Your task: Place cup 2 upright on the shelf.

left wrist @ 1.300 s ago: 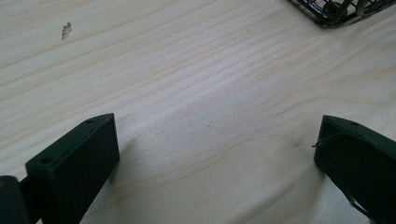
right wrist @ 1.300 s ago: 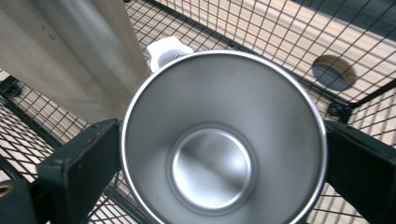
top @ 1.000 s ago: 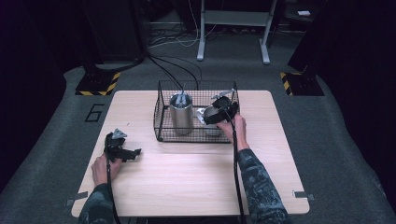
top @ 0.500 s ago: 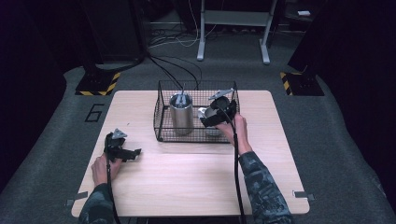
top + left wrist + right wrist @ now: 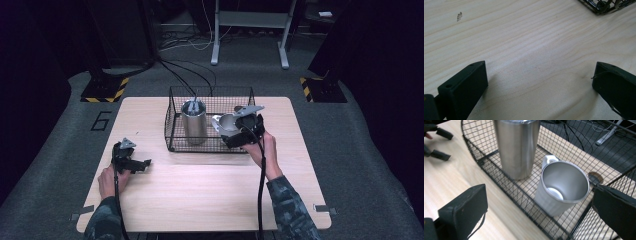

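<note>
A black wire basket (image 5: 172,122) (image 5: 524,192) stands at the back middle of the wooden table (image 5: 200,195). Inside it a tall steel tumbler (image 5: 194,122) (image 5: 517,147) stands upright at the left. Beside it sits a white mug (image 5: 223,124) (image 5: 562,187) with a steel inside, tilted. My right gripper (image 5: 239,131) (image 5: 539,215) hovers open over the basket's front right part, its jaws wide on either side of the mug and above it. My left gripper (image 5: 142,164) (image 5: 540,82) rests open on the bare table at the left, with nothing between its jaws.
The basket's corner (image 5: 602,6) shows at the top right of the left gripper view. A round hole (image 5: 594,178) in the tabletop lies under the basket. Cables (image 5: 190,75) run across the grey floor behind the table, past a metal stand (image 5: 250,30).
My right gripper has edged slightly left and lower over the mug in the basket. The left gripper has stayed put.
</note>
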`<state>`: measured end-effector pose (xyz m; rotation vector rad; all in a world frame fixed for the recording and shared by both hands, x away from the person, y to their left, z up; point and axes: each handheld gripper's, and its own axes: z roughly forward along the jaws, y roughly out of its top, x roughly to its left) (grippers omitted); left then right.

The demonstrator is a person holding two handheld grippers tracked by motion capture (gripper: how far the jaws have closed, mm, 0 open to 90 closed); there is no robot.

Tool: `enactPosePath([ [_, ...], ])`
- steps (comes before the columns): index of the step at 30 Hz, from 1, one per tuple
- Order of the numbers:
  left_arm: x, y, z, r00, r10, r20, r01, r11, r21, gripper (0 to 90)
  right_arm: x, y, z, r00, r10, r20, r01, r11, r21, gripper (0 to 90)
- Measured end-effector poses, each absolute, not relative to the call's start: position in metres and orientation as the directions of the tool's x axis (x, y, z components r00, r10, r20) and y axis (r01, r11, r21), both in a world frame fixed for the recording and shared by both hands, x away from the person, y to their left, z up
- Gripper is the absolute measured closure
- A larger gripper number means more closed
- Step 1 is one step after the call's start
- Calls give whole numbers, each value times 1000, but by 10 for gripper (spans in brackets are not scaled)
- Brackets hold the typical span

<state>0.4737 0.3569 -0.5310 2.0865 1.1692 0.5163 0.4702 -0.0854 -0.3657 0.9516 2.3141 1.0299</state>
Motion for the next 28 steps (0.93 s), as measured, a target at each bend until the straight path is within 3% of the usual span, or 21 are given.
enactPosePath([
  [7,474,357,-531,517,856,12,585,-365,724,2,445,-107,-389,-657,748,-97,426,474,770,0],
  [21,474,357,-531,516,856,14,587,-365,722,2,402,-152,-509,-589,808,-34,580,451,679,0],
  [28,473,357,-531,515,857,13,589,-365,721,1,395,-162,-526,-566,824,-24,586,422,692,0],
])
